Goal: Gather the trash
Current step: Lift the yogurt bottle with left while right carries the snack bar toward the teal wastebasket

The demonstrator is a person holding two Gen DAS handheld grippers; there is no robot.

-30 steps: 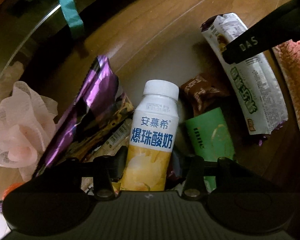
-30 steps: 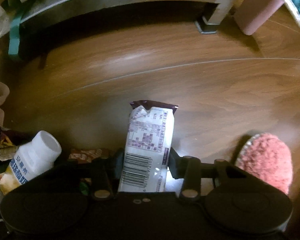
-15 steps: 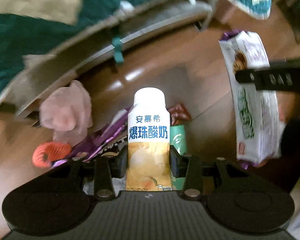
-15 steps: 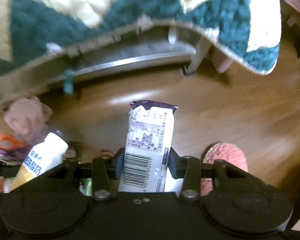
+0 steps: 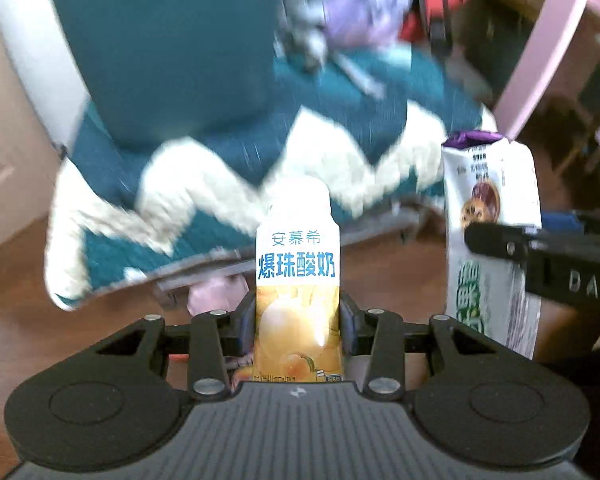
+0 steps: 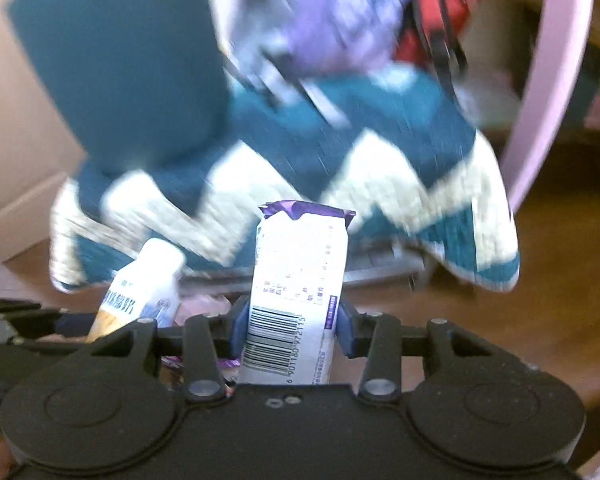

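Yogurt bottle (image 5: 298, 280) and snack packet (image 6: 296, 300) before teal blanket (image 5: 228, 216).

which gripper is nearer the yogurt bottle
Left. The left gripper is shut on the yogurt bottle; the right gripper, beside it, grips a snack packet.

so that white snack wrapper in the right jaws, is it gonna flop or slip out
The snack wrapper probably holds its shape: it stands straight above the right gripper without drooping. Its glossy film could slide, though the jaws clamp it on both sides. It looks light and crushable, so a harder squeeze would likely dent it.
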